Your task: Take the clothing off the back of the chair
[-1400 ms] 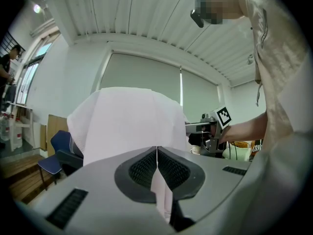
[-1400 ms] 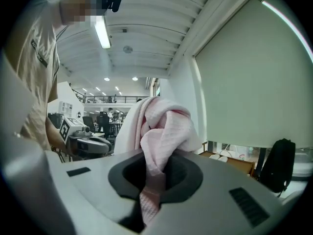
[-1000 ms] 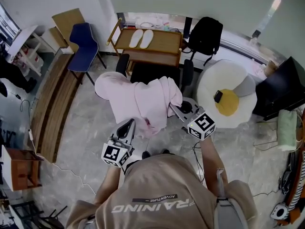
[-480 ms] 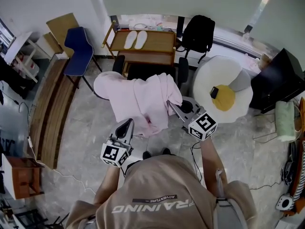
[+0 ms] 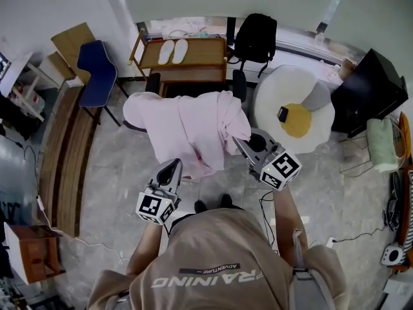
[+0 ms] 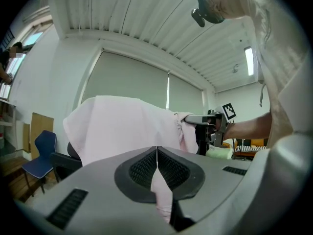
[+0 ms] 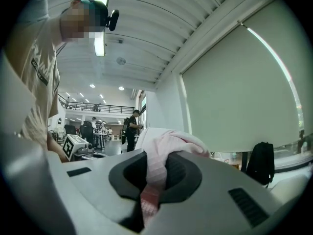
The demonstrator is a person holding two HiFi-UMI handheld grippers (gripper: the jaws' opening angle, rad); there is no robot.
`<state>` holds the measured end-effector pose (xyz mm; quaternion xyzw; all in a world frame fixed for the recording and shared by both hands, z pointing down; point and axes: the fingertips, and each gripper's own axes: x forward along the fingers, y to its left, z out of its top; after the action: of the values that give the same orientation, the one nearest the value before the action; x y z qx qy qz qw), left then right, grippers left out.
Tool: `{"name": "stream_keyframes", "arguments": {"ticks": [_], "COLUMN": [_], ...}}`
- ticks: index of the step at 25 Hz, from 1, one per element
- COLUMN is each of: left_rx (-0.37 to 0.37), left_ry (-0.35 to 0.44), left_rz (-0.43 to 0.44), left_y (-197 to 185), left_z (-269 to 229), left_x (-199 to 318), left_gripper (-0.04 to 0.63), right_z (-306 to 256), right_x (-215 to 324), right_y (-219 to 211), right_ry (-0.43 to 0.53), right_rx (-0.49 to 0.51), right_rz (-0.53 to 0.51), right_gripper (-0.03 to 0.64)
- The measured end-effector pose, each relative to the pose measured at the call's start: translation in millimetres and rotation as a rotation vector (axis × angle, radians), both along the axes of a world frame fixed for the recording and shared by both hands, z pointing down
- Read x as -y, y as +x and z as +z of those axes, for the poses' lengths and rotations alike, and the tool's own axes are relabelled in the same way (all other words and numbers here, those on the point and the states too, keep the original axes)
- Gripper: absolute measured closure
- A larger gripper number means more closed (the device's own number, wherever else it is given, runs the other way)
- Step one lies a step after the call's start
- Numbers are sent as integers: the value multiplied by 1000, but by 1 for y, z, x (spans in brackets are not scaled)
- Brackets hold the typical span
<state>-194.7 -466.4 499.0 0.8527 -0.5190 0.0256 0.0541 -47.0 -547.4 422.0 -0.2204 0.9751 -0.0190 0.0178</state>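
Note:
A pale pink garment (image 5: 187, 129) hangs draped over the back of a black office chair (image 5: 155, 82) in the middle of the head view. My left gripper (image 5: 173, 170) is shut on the garment's lower hem, and pink cloth (image 6: 159, 190) shows pinched between its jaws. My right gripper (image 5: 244, 148) is shut on the garment's right edge, with a bunched fold (image 7: 154, 180) squeezed between the pads. Both grippers point roughly level. In the left gripper view the garment (image 6: 122, 131) still lies spread over the chair back, with my right gripper (image 6: 208, 124) at its right side.
Behind the chair stands a wooden cart (image 5: 187, 57) with white slippers (image 5: 171, 49). A blue chair (image 5: 93, 73) and a wooden bench (image 5: 61, 147) stand at the left. A round white table (image 5: 274, 102) and a black backpack chair (image 5: 255, 37) lie at the right. Cables cross the floor.
Both grippers have kept their grip on the pink garment. The right gripper has lifted and pulled its edge slightly towards me; the cloth sits a little higher and more bunched there.

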Motion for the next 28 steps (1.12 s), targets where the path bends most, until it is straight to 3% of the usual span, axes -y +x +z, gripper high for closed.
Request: {"name": "stream_keyframes", "arguments": {"ticks": [13,21,28], "left_rx": [-10,-4,-10], "left_ry": [-21,3,8], "left_rz": [42,-13,-77], "left_y": [-2,20,62], "left_z": [20,11,-5], "left_x": [-42,-81,-139], "left_gripper": [580,579,579], "right_z": [-11,-30,-51], "right_x": [-66,-103,-145], "right_y": [8,33,65], "right_ry": [25,49,85], "right_rx": [43,88,121], "right_rz": [25,-23,-96], "right_gripper": [575,575,574]}}
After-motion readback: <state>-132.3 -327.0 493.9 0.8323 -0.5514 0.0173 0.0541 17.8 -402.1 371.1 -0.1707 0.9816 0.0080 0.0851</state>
